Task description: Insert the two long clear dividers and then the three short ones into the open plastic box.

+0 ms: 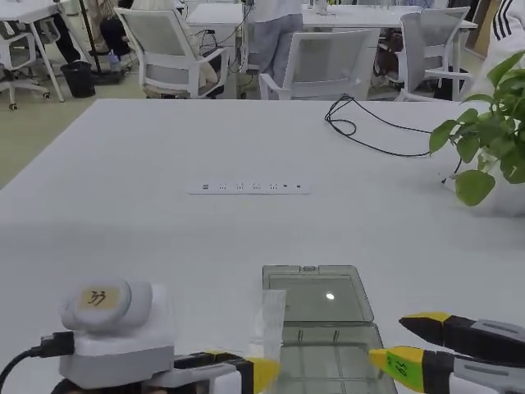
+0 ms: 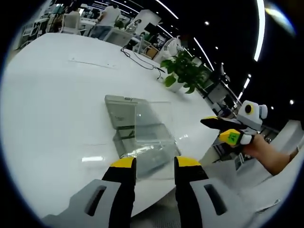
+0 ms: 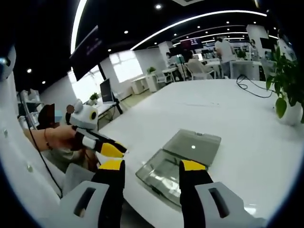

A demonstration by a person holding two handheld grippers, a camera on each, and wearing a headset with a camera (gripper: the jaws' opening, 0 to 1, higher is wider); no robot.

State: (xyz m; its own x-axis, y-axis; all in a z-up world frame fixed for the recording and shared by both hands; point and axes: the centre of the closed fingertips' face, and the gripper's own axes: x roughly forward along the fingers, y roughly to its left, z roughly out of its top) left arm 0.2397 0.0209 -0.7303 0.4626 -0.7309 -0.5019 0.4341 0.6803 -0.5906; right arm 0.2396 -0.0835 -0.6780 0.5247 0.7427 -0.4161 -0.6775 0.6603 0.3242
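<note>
Left gripper (image 2: 154, 164): pinching a clear divider (image 2: 153, 137) across its width and holding it upright by the left edge of the open box (image 1: 328, 332). Right gripper (image 3: 152, 166): hovering just right of the box, jaws spread and holding nothing. Box: lying near the front edge of the white table (image 1: 246, 139), its lid (image 1: 316, 294) lying flat behind it.

Head high, others low, apparently sharing box (image 1: 318, 297)

Clear plastic, matt table (image 1: 246, 139)
The box (image 1: 316, 297) and the divider (image 2: 153, 128) look like smooth, glossy, transparent plastic; the table is white.
</note>
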